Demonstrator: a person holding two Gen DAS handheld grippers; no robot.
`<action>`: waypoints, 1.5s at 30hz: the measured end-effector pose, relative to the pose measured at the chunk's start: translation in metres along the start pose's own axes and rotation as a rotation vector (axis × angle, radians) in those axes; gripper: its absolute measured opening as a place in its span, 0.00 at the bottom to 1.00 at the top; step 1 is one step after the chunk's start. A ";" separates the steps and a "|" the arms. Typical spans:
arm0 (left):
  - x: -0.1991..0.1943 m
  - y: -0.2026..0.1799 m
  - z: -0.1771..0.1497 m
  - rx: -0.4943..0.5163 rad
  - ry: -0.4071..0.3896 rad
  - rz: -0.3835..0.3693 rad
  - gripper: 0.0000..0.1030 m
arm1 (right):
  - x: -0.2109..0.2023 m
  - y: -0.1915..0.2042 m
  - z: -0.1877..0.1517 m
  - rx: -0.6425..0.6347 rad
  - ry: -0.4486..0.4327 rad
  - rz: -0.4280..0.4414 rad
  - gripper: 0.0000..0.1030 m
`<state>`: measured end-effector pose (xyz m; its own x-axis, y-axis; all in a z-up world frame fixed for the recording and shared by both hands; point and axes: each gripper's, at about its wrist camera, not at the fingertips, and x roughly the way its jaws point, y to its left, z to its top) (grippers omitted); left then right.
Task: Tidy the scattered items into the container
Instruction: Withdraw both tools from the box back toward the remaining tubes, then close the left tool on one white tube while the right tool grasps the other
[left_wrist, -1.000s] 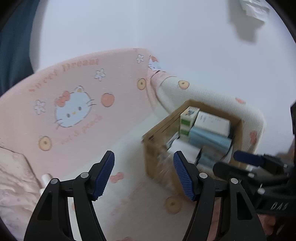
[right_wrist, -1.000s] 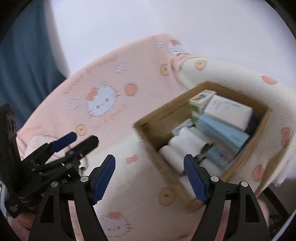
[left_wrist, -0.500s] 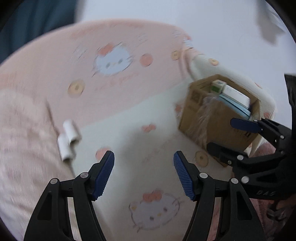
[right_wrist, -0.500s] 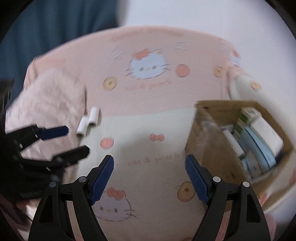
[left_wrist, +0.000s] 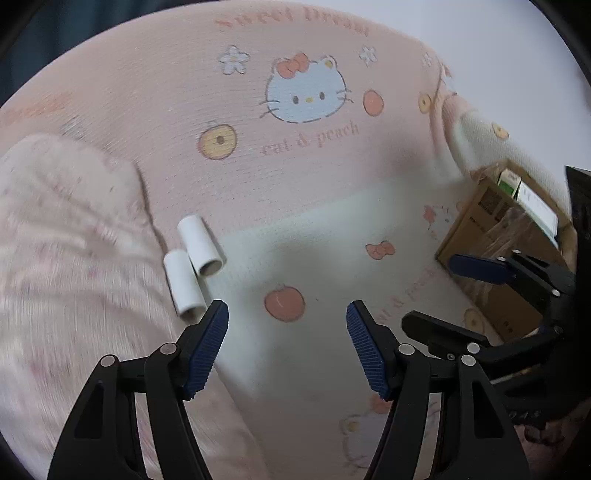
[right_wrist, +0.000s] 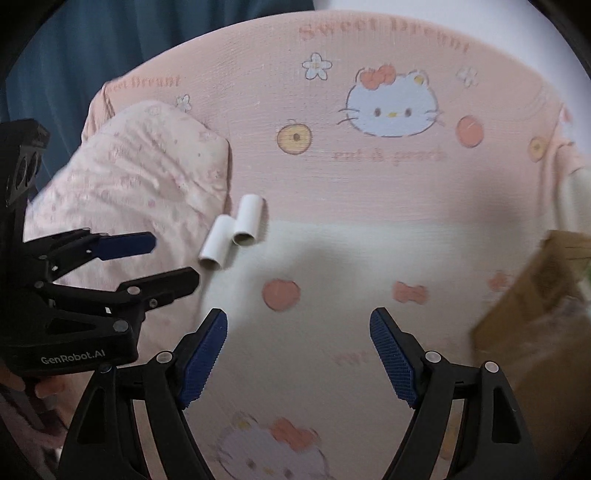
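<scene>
Two short white tubes lie side by side on the pink cartoon-cat blanket, against a pink pillow: the far tube (left_wrist: 200, 245) (right_wrist: 249, 220) and the near tube (left_wrist: 183, 281) (right_wrist: 217, 247). My left gripper (left_wrist: 287, 321) hovers open just right of the near tube, nothing between its blue pads; in the right wrist view it shows at the left (right_wrist: 162, 260). My right gripper (right_wrist: 298, 326) is open and empty, nearer the camera than the tubes; it shows at the right in the left wrist view (left_wrist: 428, 291). The cardboard box (left_wrist: 498, 236) (right_wrist: 535, 295) holding several packages stands far right.
A pink flowered pillow (left_wrist: 66, 229) (right_wrist: 129, 177) rises left of the tubes. A white cover fold (left_wrist: 491, 147) lies behind the box. Dark blue curtain (right_wrist: 74, 55) and a white wall (left_wrist: 498, 48) back the bed.
Both grippers swung left, away from the box and down toward the blanket. The box slid to the right edge of both views and the two white tubes came into view, now close.
</scene>
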<state>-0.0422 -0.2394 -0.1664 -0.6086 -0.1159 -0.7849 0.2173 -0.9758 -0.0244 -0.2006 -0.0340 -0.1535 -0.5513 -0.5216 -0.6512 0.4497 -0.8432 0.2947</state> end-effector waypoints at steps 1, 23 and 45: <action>0.003 0.003 0.008 0.025 0.013 0.002 0.68 | 0.006 -0.002 0.004 0.018 0.004 0.015 0.76; 0.126 0.124 0.019 -0.199 0.161 -0.110 0.68 | 0.144 0.001 0.049 0.049 0.149 0.046 0.76; 0.172 0.153 -0.011 -0.353 0.106 -0.031 0.49 | 0.256 0.003 0.094 0.261 0.237 0.287 0.57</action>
<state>-0.1053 -0.4064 -0.3113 -0.5405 -0.0496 -0.8399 0.4615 -0.8521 -0.2466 -0.4064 -0.1829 -0.2538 -0.2402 -0.7202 -0.6508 0.3514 -0.6895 0.6333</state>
